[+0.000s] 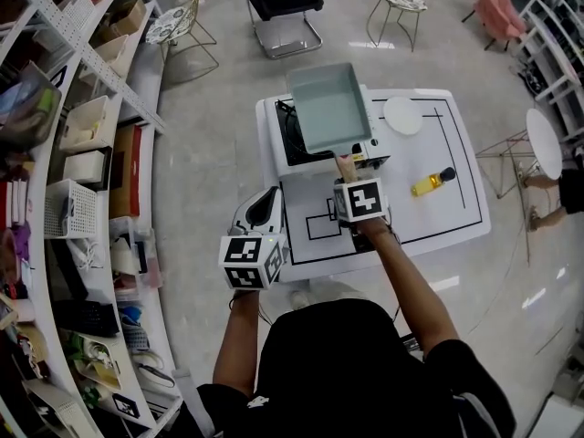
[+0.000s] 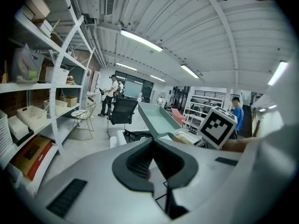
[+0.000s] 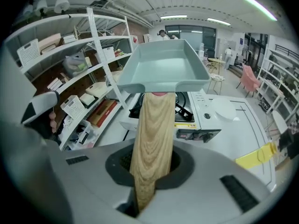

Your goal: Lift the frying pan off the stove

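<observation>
White table (image 1: 456, 217) with black line markings, shelving (image 1: 82, 153) down the left side. Stove (image 1: 290, 140) sits on the table's far-left part.

Frying pan (image 1: 328, 108): square, pale teal, up in the air over the stove and not touching it. The right gripper view shows the burner (image 3: 187, 104) clear beneath the pan's underside.

Right arm is stretched forward over the table's near edge, forearm bare. Right gripper (image 1: 351, 185) points at the stove, jaws clamped on the pan's wooden handle (image 3: 152, 148), which runs straight out between them to the pan.

Left arm is bent, with the left gripper (image 1: 265, 203) held off the table's front-left corner, aimed toward the table. Its jaws meet at the tips with nothing between them.

White round plate (image 1: 402, 115) to the right of the stove. Yellow bottle (image 1: 432, 182) with a dark cap lies nearer the right edge.

Writing: yellow label (image 3: 185, 124) on the stove front, print too small to read.
</observation>
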